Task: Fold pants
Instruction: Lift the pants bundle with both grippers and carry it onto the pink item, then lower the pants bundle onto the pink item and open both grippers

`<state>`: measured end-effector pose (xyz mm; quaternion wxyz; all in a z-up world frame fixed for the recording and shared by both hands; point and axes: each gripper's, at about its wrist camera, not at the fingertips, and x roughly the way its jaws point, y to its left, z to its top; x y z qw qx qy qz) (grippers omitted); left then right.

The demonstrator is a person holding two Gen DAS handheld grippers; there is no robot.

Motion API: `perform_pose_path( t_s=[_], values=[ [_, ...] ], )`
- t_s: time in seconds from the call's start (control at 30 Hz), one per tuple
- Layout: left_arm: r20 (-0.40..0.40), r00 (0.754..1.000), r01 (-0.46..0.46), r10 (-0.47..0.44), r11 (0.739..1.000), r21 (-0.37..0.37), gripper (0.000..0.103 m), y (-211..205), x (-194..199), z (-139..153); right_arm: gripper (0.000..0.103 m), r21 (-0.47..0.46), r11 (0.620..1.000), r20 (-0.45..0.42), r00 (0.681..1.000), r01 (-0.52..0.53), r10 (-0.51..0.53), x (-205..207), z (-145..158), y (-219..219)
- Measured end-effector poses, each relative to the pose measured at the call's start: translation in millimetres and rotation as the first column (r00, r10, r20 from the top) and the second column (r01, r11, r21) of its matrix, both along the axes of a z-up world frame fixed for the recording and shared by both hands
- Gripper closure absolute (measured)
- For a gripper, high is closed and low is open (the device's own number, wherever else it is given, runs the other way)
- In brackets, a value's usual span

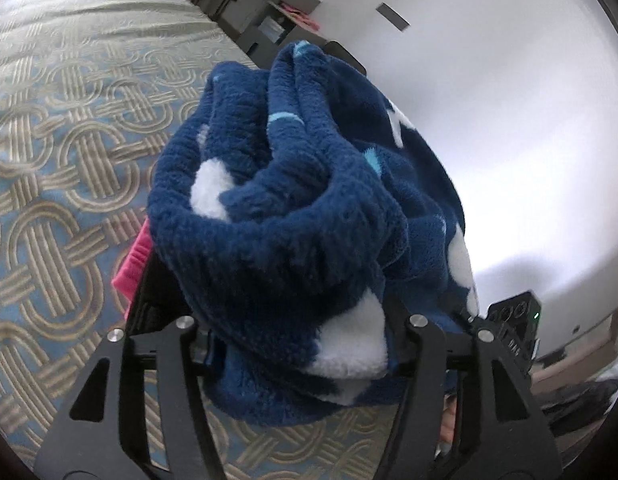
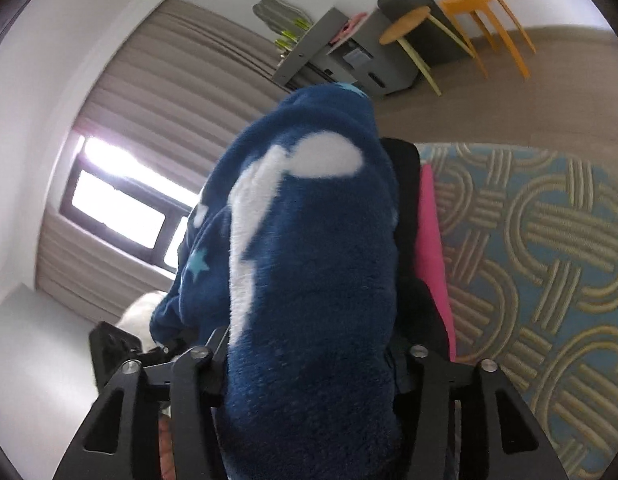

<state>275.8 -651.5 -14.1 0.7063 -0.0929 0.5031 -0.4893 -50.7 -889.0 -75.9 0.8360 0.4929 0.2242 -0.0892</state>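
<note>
Pants (image 1: 309, 220) bunch over both grippers, left (image 1: 305, 184) and right (image 2: 309, 216), each clamped on fleece, lifted clear above the bed (image 1: 69, 160).

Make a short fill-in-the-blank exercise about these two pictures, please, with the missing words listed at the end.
1. The fleece pants are dark ____ with white shapes.
2. The orange stool and the round wooden stool stand on the ____.
3. Beside the pants, next to the patterned cover, lies a ____ cloth.
4. In both views the pants drape over the gripper fingers and ____ them.

Missing words: blue; floor; pink; hide
</note>
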Motion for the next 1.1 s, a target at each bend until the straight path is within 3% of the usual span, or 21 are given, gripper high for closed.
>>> perform_pose_path(
  t_s=[0.13, 0.2, 0.23, 0.3, 0.33, 0.43, 0.47, 0.5, 0.53, 0.57, 0.6, 0.73, 0.8, 0.83, 0.9, 0.93, 1.0, 1.07, 1.1],
  values=[
    [-0.003, 1.000, 0.006, -0.006, 1.000, 0.020, 0.036, 8.8, -5.1, 6.4, 0.041, -0.005, 1.000, -0.019, 1.000, 0.013, -0.013, -1.0, 5.5, 4.9],
    [0.082, 0.996, -0.035, 0.029, 0.997, 0.075, 0.029, 19.0, -16.3, 27.7, 0.036, -0.006, 1.000, -0.069, 0.997, 0.027, -0.027, -1.6, 15.7, 3.8],
    [0.146, 0.988, -0.055, 0.044, 0.996, 0.068, 0.028, 27.4, -22.3, 45.4, 0.030, -0.043, 0.998, -0.122, 0.991, 0.055, -0.060, -5.2, 26.8, 6.2],
    [0.198, 0.978, -0.074, 0.066, 0.997, 0.034, 0.028, 38.4, -26.7, 67.6, 0.022, -0.119, 0.988, -0.167, 0.978, 0.102, -0.121, -7.1, 46.1, 10.2],
    [0.218, 0.972, -0.085, 0.082, 0.996, 0.005, 0.028, 44.6, -29.7, 81.6, 0.019, -0.160, 0.978, -0.170, 0.972, 0.134, -0.161, -14.6, 60.1, 13.2],
    [0.323, 0.940, -0.100, 0.111, 0.994, -0.050, 0.029, 49.1, -45.8, 122.4, 0.019, -0.164, 0.969, -0.115, 0.972, 0.187, -0.207, -31.2, 86.4, 17.1],
    [0.368, 0.925, -0.085, 0.098, 0.995, -0.051, 0.039, 42.6, -54.2, 134.7, 0.019, -0.178, 0.964, -0.083, 0.973, 0.199, -0.217, -36.0, 98.2, 20.4],
    [0.402, 0.912, -0.069, 0.079, 0.997, -0.039, 0.044, 34.0, -59.7, 141.6, 0.025, -0.209, 0.957, -0.062, 0.974, 0.200, -0.217, -37.4, 106.9, 23.0],
    [0.447, 0.893, -0.058, 0.057, 0.998, -0.011, 0.060, 21.3, -68.9, 148.1, 0.051, -0.287, 0.939, -0.039, 0.977, 0.190, -0.209, -37.5, 123.5, 32.0],
    [0.473, 0.880, -0.053, 0.041, 0.999, 0.011, 0.075, 8.5, -70.4, 150.1, 0.070, -0.330, 0.927, -0.040, 0.979, 0.177, -0.201, -35.9, 129.3, 33.3],
    [0.495, 0.869, -0.048, 0.022, 0.998, 0.040, 0.079, -4.2, -75.1, 148.5, 0.095, -0.371, 0.915, -0.051, 0.980, 0.159, -0.191, -31.5, 136.6, 39.1],
    [0.484, 0.875, -0.067, 0.018, 0.994, 0.086, 0.088, -35.3, -74.5, 117.9, 0.096, -0.409, 0.908, -0.080, 0.988, 0.092, -0.136, -0.6, 136.0, 49.6],
    [0.454, 0.891, -0.081, 0.019, 0.989, 0.120, 0.088, -45.7, -65.4, 92.2, 0.096, -0.433, 0.898, -0.103, 0.985, 0.083, -0.141, 11.8, 124.6, 54.8],
    [0.417, 0.909, -0.088, 0.019, 0.985, 0.148, 0.088, -49.4, -57.3, 72.8, 0.096, -0.449, 0.891, -0.128, 0.981, 0.075, -0.147, 20.4, 114.6, 55.6],
    [0.386, 0.922, -0.113, 0.034, 0.976, 0.186, 0.092, -49.5, -43.1, 45.1, 0.096, -0.481, 0.874, -0.168, 0.971, 0.072, -0.172, 31.5, 92.6, 54.6],
    [0.368, 0.929, -0.117, 0.046, 0.978, 0.173, 0.098, -45.2, -34.1, 32.1, 0.098, -0.505, 0.861, -0.204, 0.960, 0.066, -0.193, 37.6, 75.7, 52.9],
    [0.348, 0.937, -0.092, 0.035, 0.985, 0.148, 0.099, -40.9, -28.6, 22.9, 0.102, -0.540, 0.840, -0.198, 0.961, 0.059, -0.195, 43.7, 51.9, 49.8],
    [0.416, 0.909, -0.086, 0.003, 0.980, 0.181, 0.099, -46.3, -35.1, 17.1, 0.103, -0.621, 0.781, -0.170, 0.963, 0.061, -0.210, 43.4, 33.2, 57.4],
    [0.467, 0.884, -0.094, -0.015, 0.973, 0.209, 0.099, -51.1, -40.9, 15.1, 0.103, -0.655, 0.753, -0.166, 0.959, 0.068, -0.230, 44.9, 28.8, 63.4]
  ],
)
